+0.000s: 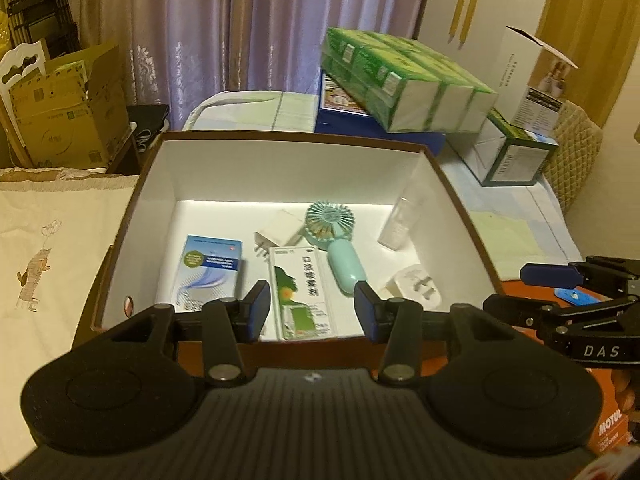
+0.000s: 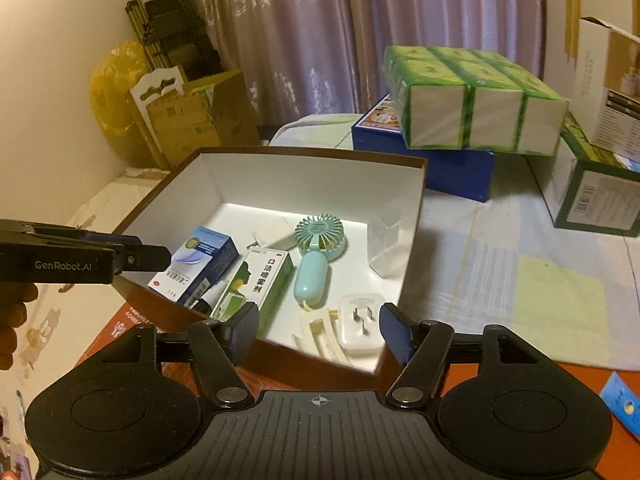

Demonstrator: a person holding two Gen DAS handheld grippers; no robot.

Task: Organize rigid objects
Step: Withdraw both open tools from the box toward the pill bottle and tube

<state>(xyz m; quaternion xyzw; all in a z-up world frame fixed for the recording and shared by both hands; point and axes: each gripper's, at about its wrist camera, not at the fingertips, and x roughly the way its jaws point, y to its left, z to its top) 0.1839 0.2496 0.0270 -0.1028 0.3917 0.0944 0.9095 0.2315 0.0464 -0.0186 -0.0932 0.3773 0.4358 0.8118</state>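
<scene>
Two black grippers hover at the near edge of an open brown box. The left gripper and right gripper both have their jaws apart, holding nothing. Inside the box lie a green medicine carton, a blue carton, a mint handheld fan and a white plug at the near right corner.

"GenRobot.AI" on left gripper

Black left gripper and right gripper, blue pads.
</scene>
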